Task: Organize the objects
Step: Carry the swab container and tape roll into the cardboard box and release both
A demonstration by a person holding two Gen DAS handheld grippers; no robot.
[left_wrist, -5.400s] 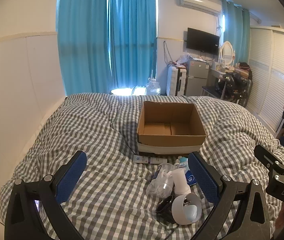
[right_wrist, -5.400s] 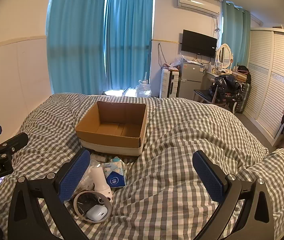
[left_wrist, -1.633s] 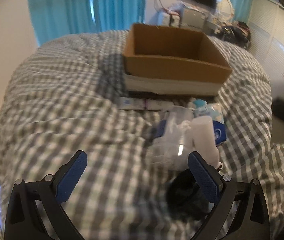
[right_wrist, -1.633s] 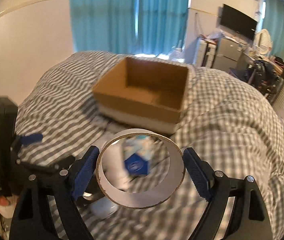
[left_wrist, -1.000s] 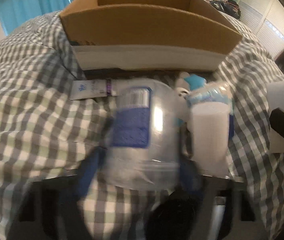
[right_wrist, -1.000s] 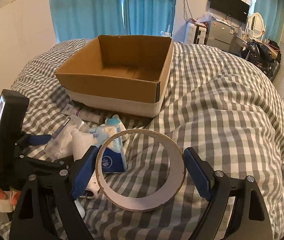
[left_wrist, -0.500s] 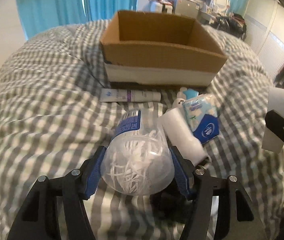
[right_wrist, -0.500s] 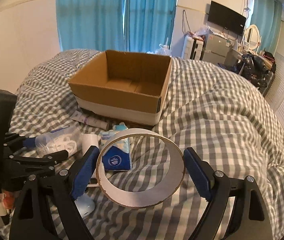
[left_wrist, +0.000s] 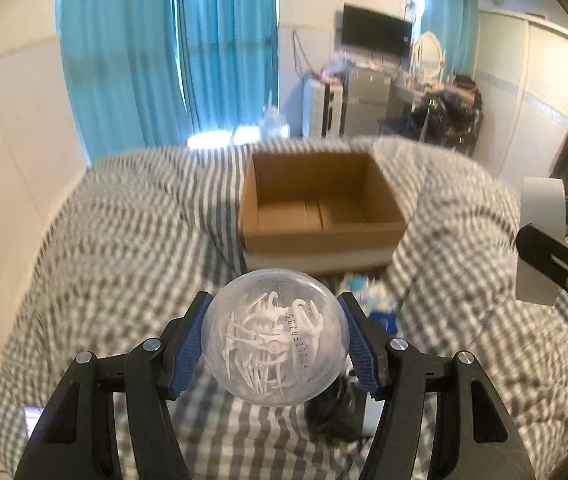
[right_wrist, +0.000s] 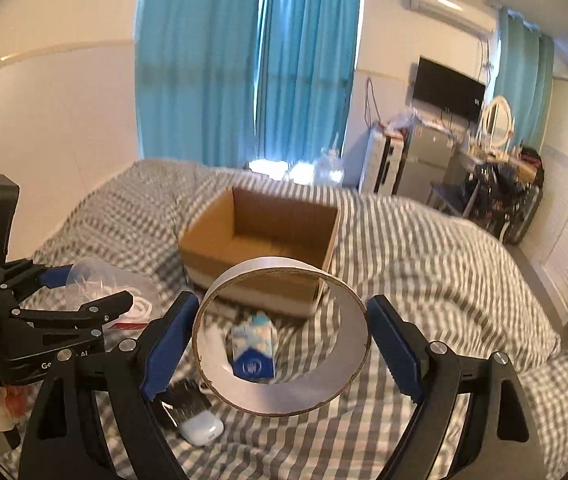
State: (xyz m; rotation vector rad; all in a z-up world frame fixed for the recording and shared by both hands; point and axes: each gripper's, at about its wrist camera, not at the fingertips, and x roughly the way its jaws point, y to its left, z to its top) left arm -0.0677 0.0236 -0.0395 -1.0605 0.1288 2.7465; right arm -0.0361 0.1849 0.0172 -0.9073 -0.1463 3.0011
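With both loads lifted clear of the bed (left_wrist: 116,240), I note the left gripper (left_wrist: 275,338) clamped on a clear plastic jar (left_wrist: 275,338) of white picks, its round base facing the camera and its long axis running forward along the fingers. The right gripper (right_wrist: 282,338) pinches a tape roll (right_wrist: 282,394) across its width, its opening facing forward. The open cardboard box (left_wrist: 319,204) lies straight ahead of the left gripper, mouth up; from the right it sits ahead and slightly left. The left looks nearer, I judge.
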